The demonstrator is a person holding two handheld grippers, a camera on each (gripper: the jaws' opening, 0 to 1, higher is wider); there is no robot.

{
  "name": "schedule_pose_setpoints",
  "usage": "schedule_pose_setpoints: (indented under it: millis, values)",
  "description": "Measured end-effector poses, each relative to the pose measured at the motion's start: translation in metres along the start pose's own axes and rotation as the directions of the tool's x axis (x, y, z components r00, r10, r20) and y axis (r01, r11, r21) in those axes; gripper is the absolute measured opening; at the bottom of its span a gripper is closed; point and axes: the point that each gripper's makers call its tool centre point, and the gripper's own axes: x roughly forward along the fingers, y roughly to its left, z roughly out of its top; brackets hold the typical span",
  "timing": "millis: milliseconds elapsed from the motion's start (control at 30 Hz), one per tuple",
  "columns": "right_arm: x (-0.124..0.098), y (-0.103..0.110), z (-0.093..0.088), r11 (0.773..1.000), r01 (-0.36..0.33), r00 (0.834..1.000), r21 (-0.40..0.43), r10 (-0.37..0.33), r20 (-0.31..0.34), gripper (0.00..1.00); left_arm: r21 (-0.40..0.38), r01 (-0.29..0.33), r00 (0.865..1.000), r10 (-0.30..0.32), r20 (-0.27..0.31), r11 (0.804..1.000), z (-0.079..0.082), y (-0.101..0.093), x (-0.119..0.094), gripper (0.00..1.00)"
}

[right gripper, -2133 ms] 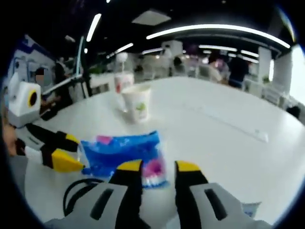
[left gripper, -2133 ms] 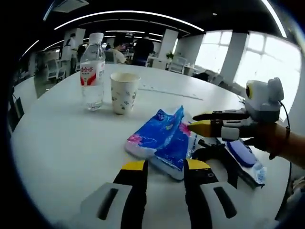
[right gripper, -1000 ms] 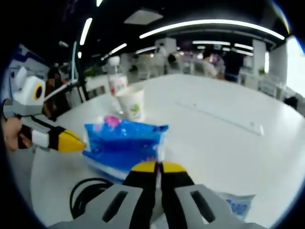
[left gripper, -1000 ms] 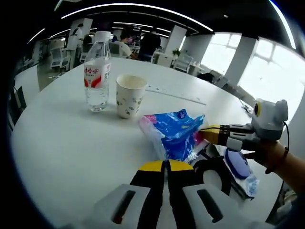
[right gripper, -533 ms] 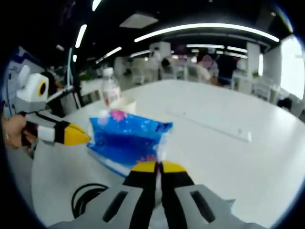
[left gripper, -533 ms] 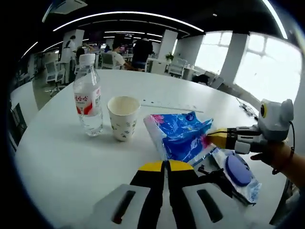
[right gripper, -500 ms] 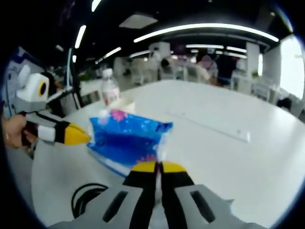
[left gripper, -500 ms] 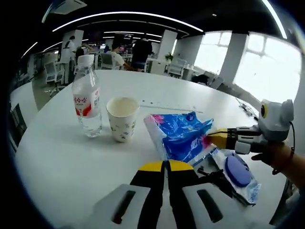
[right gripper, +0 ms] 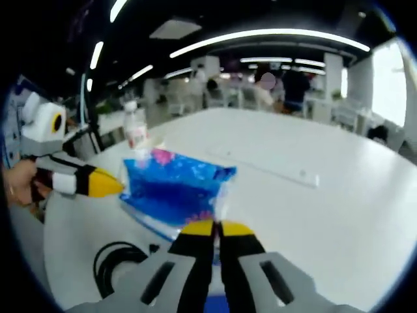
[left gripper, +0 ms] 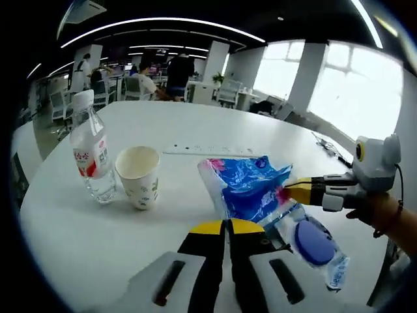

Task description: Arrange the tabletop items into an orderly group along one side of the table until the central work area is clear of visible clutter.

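1. Crinkling between the two tools is a soft blue plastic pack (left gripper: 251, 189) printed with pink patches, held up off the white round table (left gripper: 78, 241) and sagging slightly in the middle; in the right gripper view the same blue plastic pack (right gripper: 172, 189) hangs above the tabletop.
2. Just under and beside it, in the left gripper view, lies a clear wrapper with a round dark blue lid (left gripper: 313, 240) on it, flat on the table.
3. A clear water bottle (left gripper: 90, 156) with a red and white label stands upright at the left, a little water at its base; touching or just beside it stands a paper cup (left gripper: 140, 176), cream-coloured with small printed sprigs; what it holds cannot be told.
4. A long white power strip (left gripper: 205, 150) lies farther back across the table.
5. A black cable loop (right gripper: 117, 257) lies on the table in the right gripper view.
6. Left gripper (left gripper: 227, 227): yellow-tipped jaws pressed together, pinching the near edge of the pack.
7. Right gripper (right gripper: 216, 228): jaws likewise together, clamped on the pack's other edge; it reaches into the left gripper view from the right.
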Motion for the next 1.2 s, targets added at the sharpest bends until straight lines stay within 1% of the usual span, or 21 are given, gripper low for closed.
schedule_pose_setpoints:
  millis: [233,400,600,800,967,1033,1200]
  values:
    - [-0.009,-0.016,0.001,0.999,0.033,0.999,0.023,-0.033,0.001,0.00,0.004,0.029,1.000,-0.029,0.005,1.000,0.006,-0.014,0.008,0.01]
    - [-0.012,-0.023,0.003,0.999,0.044,0.999,0.022,-0.044,-0.006,0.00,0.011,0.043,0.999,-0.043,0.003,0.999,0.008,-0.022,0.012,0.01]
    - [-0.015,-0.034,0.003,0.998,0.066,0.998,0.008,-0.066,-0.022,0.00,-0.020,0.060,0.998,-0.060,0.000,0.998,0.011,-0.029,0.021,0.01]
    - [-0.019,-0.048,0.002,0.995,0.099,0.995,0.020,-0.098,-0.027,0.00,-0.012,0.073,0.997,-0.073,0.006,0.997,0.019,-0.037,0.031,0.01]
    - [-0.022,-0.062,-0.001,0.990,0.136,0.990,0.047,-0.134,-0.031,0.00,0.001,0.091,0.996,-0.091,0.014,0.996,0.025,-0.048,0.043,0.01]
    - [-0.025,-0.068,-0.001,0.986,0.147,0.989,0.072,-0.146,-0.024,0.00,0.004,0.094,0.995,-0.094,0.014,0.996,0.028,-0.051,0.049,0.01]
    - [-0.028,-0.079,-0.002,0.981,0.166,0.986,0.099,-0.165,-0.012,0.00,0.007,0.103,0.995,-0.103,0.015,0.995,0.029,-0.058,0.057,0.01]
